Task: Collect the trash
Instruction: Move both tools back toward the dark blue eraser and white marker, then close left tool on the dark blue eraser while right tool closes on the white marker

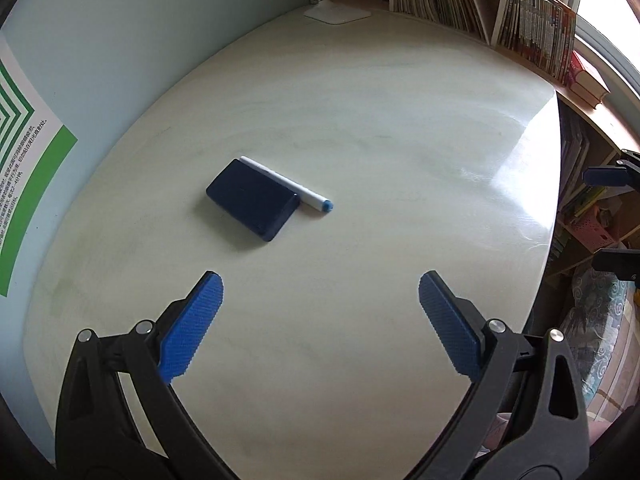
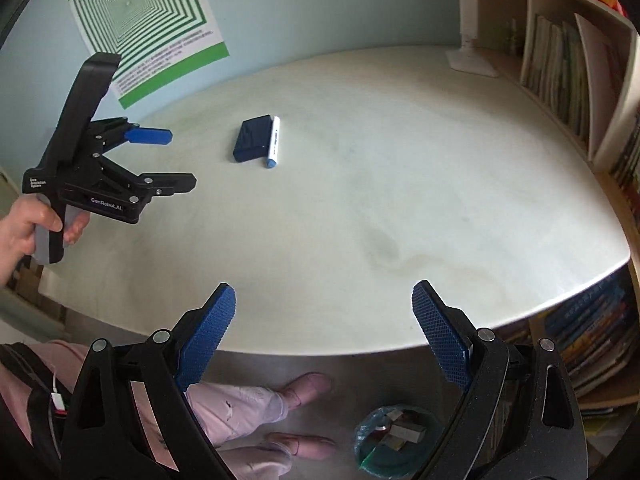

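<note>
Right gripper (image 2: 323,300) nearest, blue ribbed pads, jaws spread wide with nothing between, hanging over the near edge of the pale marbled tabletop (image 2: 400,200). Below that edge on the floor, a round green-lined trash bin (image 2: 390,446) with grey scraps and something red inside, sits right of the person's pink-trousered legs and pink shoes (image 2: 304,390). Left gripper (image 1: 320,292) over the tabletop's near part, jaws also spread wide, empty; in the right wrist view it shows at left (image 2: 182,158), handle in the person's hand (image 2: 30,224). Mid-tabletop, further out and well apart from both grippers: a dark blue rectangular block, maybe an eraser (image 1: 253,199), lying flat, with a white marker pen with blue cap (image 1: 288,186) just beside its far-right long side, seemingly touching, cap end pointing near-right. Far edge: white lamp base (image 1: 338,12). Left wall carries a green-and-white striped poster (image 2: 140,12). Bookshelves full of books (image 1: 536,28) run along far and right sides.
</note>
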Tool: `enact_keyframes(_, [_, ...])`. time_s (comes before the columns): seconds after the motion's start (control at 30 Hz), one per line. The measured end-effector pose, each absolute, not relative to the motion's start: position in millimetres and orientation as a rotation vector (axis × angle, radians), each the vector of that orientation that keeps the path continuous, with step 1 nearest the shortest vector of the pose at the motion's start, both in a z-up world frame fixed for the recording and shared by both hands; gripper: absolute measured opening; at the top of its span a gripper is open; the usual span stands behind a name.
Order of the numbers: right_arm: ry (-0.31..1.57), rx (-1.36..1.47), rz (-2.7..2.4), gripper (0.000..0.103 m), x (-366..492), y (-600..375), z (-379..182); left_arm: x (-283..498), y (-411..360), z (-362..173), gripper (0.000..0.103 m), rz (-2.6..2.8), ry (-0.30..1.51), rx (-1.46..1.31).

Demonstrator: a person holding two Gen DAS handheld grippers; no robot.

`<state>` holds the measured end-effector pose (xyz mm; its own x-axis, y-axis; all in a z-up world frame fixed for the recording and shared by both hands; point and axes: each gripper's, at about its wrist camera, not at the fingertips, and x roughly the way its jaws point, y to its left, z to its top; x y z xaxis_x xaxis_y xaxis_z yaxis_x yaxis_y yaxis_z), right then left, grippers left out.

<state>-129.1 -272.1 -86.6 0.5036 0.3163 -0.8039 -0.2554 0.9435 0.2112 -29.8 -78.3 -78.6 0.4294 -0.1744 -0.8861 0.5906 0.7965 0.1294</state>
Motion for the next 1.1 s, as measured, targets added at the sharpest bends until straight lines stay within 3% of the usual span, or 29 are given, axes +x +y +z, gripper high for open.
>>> enact_keyframes(0.43, [1.035,-0.039,0.501,0.088,-26.6,-208.4,-99.5,22.6,-48.0,-94.9,0.096,-0.536,1.049,0.464])
enact_keyframes(0.53, [1.050,-0.054,0.545,0.082,-7.0,-199.7,-105.0,32.2,-47.5,-99.4,0.096,-0.554,1.053,0.466])
enact_keyframes(0.7, [1.069,-0.097,0.630,0.082,21.0,-188.8,-116.5,47.7,-50.3,-109.3,0.096,-0.573,1.054,0.475])
enact_keyframes(0.77, [1.078,-0.118,0.668,0.077,31.2,-184.6,-121.7,55.6,-50.7,-113.0,0.096,-0.582,1.058,0.466])
enact_keyframes(1.1, [1.087,-0.206,0.780,0.073,67.0,-163.4,-142.7,87.5,-56.1,-141.0,0.096,-0.598,1.095,0.533])
